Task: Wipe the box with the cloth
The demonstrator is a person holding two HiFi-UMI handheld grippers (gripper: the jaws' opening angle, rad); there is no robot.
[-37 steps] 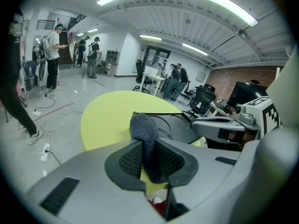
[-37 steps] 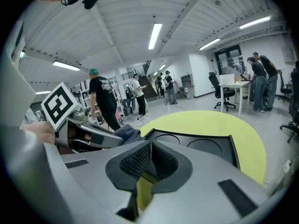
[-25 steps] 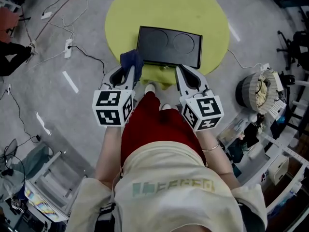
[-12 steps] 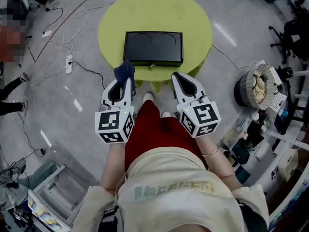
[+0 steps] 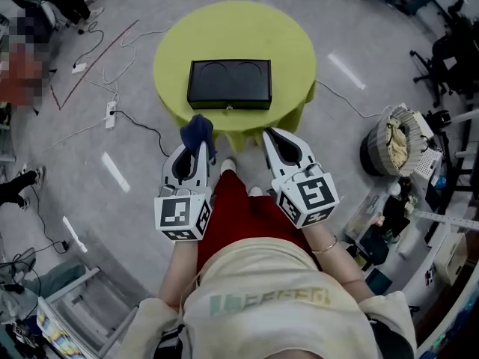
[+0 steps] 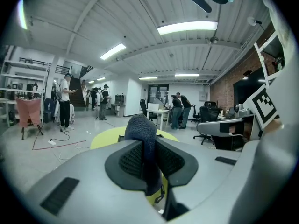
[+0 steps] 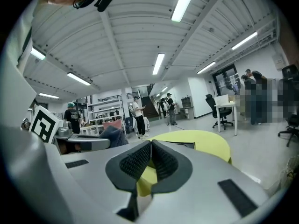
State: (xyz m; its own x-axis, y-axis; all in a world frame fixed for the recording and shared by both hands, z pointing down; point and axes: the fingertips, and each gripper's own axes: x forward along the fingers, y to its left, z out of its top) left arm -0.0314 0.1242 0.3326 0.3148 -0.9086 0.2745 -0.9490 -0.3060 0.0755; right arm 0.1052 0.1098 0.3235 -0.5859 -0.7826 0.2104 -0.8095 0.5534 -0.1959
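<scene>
Nearest: gripping a dark blue bunched fabric cloth in the left gripper, with jaws pressed tight on its lower part and the rest bulging up past the tips. Alongside, carrying nothing in the right gripper. Pads brought together at the tips, with only yellow-green showing through the slit lower down. Holding both roughly level, side by side, just short of the near edge of the round yellow-green table, above grey floor.

Further out, near the middle of the table: a flat black rectangular box with two round recesses in its top, lid down. Lying straight ahead, between the lines of the two grippers, with long axis crosswise, left to right. Well apart from the cloth, no contact.

Judged: not yet wiping, pre-contact stage. Left nearer the box's near left corner and already loaded, so probably reaching forward and slightly inward with the left, then sweeping along the long axis toward the right. Right well placed for steadying the near right corner. Worth watching for shoving the box across the smooth tabletop instead of wiping it.

Farthest: loose cables on the floor to the left of the table, and standing people in the gripper views, too small to detail.
</scene>
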